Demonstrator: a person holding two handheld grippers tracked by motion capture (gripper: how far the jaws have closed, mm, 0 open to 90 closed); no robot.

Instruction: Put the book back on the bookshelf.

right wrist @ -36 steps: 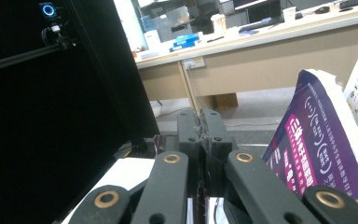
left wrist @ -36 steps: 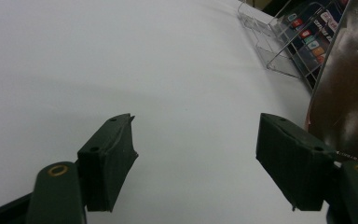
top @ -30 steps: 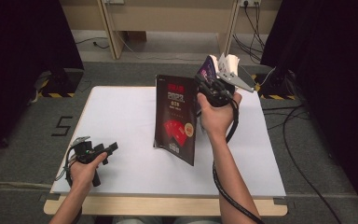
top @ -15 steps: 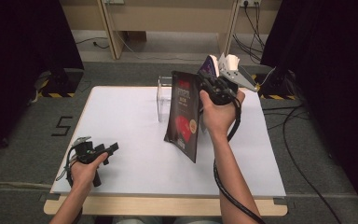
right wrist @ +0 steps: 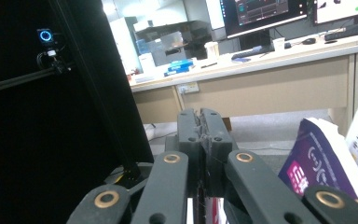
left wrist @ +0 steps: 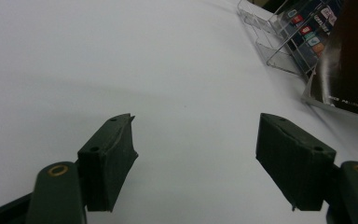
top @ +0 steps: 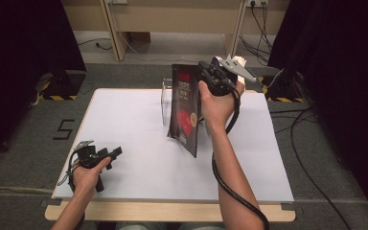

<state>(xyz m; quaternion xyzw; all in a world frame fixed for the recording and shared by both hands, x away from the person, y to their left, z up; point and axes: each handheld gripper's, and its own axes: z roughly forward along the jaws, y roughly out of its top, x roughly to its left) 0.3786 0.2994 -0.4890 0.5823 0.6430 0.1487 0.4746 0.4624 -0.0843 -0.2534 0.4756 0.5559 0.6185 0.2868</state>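
Between the jaws of the right gripper [top: 206,72], which press tight together on its top edge, hangs a dark booklet [top: 184,112] with red print on its cover. It droops below the gripper, clear of the white worktop [top: 134,120], its lower corner tilted toward the person. In the right gripper view the right gripper [right wrist: 200,122] has its jaws meeting, with what seems to be a thin edge pinched between them, though the blur makes that hard to confirm. Just beyond the booklet stands a clear plastic holder [top: 165,100] on the worktop. The left gripper [top: 110,152] rests low on the worktop, well apart from the booklet, its jaws spread wide with nothing between them. Ahead of the left gripper [left wrist: 196,135] and off to one side, the holder [left wrist: 279,42] and the booklet [left wrist: 352,60] sit near each other.
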